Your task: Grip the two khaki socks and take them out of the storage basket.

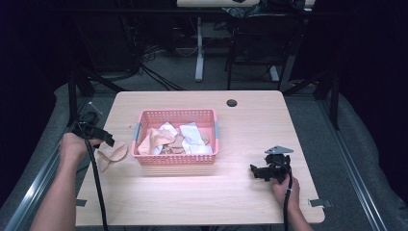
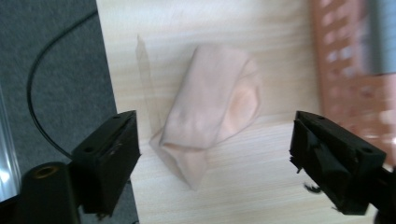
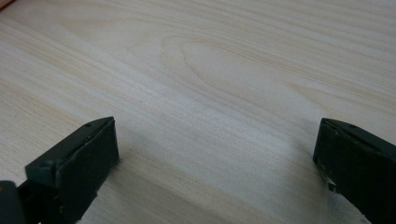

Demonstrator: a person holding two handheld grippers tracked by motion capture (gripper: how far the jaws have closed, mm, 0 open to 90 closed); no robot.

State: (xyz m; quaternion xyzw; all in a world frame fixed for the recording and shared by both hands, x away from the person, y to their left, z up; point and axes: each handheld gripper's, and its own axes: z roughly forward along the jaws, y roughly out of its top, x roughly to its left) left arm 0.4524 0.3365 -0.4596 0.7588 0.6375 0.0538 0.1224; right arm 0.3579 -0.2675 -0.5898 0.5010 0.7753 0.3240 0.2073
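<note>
A beige sock (image 1: 112, 154) lies crumpled on the wooden table (image 1: 250, 120) near its left edge, just left of the pink basket (image 1: 177, 160). My left gripper (image 1: 108, 140) hovers right above it, open, and in the left gripper view the beige sock (image 2: 212, 109) lies on the wood between and beyond the spread jaws, untouched by them. The left gripper (image 2: 215, 154) holds nothing. The basket holds several socks, beige (image 1: 155, 139) and white (image 1: 193, 136). My right gripper (image 1: 253, 171) rests low at the table's front right, and the right gripper (image 3: 217, 161) stands open over bare wood.
The basket wall (image 2: 348, 70) stands close to the right in the left gripper view. A black cable (image 1: 96, 178) trails from the left gripper along the forearm. A dark round grommet (image 1: 232, 103) sits at the table's far edge. Grey floor and metal rails flank the table.
</note>
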